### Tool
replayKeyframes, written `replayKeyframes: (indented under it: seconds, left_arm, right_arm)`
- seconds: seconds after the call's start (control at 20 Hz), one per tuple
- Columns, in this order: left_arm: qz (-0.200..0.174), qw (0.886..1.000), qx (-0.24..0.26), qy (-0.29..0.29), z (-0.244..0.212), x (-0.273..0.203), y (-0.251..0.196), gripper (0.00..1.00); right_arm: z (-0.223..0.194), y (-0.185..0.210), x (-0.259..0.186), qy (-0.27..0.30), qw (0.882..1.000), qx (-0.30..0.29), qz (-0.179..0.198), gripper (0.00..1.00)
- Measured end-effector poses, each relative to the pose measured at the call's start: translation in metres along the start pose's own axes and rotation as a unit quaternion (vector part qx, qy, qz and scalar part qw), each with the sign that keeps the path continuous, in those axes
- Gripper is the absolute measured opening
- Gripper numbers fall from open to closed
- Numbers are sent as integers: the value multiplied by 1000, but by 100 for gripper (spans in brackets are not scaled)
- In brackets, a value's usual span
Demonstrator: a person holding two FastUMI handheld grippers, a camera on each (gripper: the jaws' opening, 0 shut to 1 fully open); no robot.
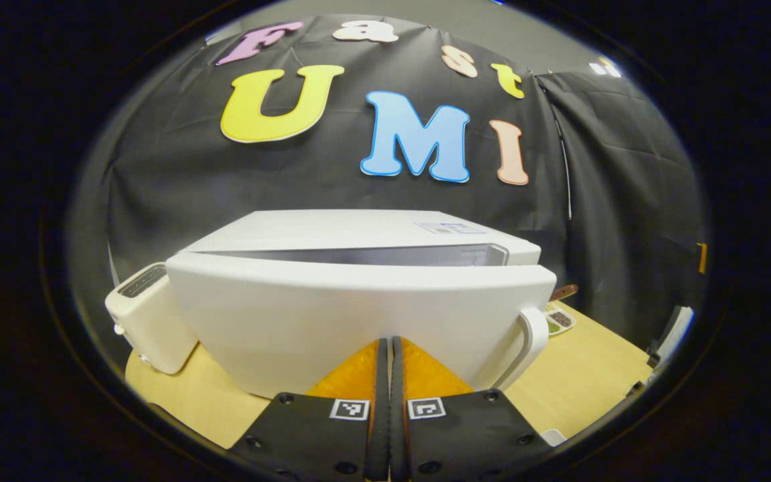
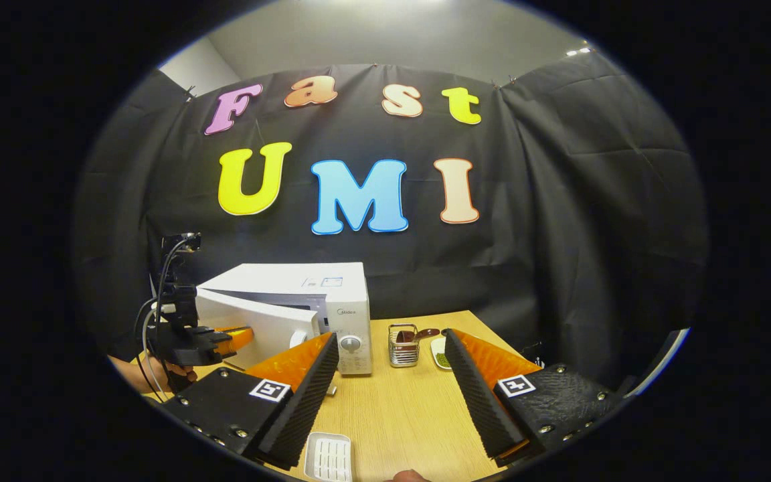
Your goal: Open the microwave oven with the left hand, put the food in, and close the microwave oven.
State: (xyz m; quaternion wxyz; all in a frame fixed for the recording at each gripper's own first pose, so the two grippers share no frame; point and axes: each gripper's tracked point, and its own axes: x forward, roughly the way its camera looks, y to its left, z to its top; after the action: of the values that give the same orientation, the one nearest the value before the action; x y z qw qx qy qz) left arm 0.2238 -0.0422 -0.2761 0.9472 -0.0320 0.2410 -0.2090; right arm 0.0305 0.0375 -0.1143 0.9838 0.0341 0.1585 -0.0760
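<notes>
The white microwave oven (image 2: 342,288) stands at the table's back left, its door (image 1: 359,321) swung partly open, with a dark gap along the door's top edge. The curved white door handle (image 1: 531,338) is at the door's right end. My left gripper (image 1: 390,343) is shut with nothing between its orange fingers, and its tips rest against the door's outer face. The same left gripper (image 2: 228,338) appears against the door (image 2: 255,327), held by a hand (image 2: 134,375). My right gripper (image 2: 391,337) hangs wide open and empty over the table, right of the oven.
A white toaster (image 1: 148,321) stands left of the oven. Right of the oven sit a wire basket (image 2: 402,348) and a small dish with green contents (image 2: 439,353). A white ridged tray (image 2: 328,457) lies on the wooden table (image 2: 399,408) near the front edge.
</notes>
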Motion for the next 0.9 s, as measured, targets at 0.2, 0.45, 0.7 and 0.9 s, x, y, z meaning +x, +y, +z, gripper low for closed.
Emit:
replayKeyframes:
  seconds: [0.2,0.45,0.7,0.9]
  left_arm:
    - [6,1000,1,-4,7,21,5,7]
    - [30,999,-14,-14,11,25,12,7]
    - [44,999,-2,-20,10,26,11,7]
    - [87,996,-13,10,9,27,16,7]
  right_arm:
    - [-1,4,5,7,1000,-3,-7,96]
    - [1,6,12,6,1000,-4,-11,96]
    - [-4,13,19,15,1000,1,3,96]
    - [2,18,17,11,999,-5,31,97]
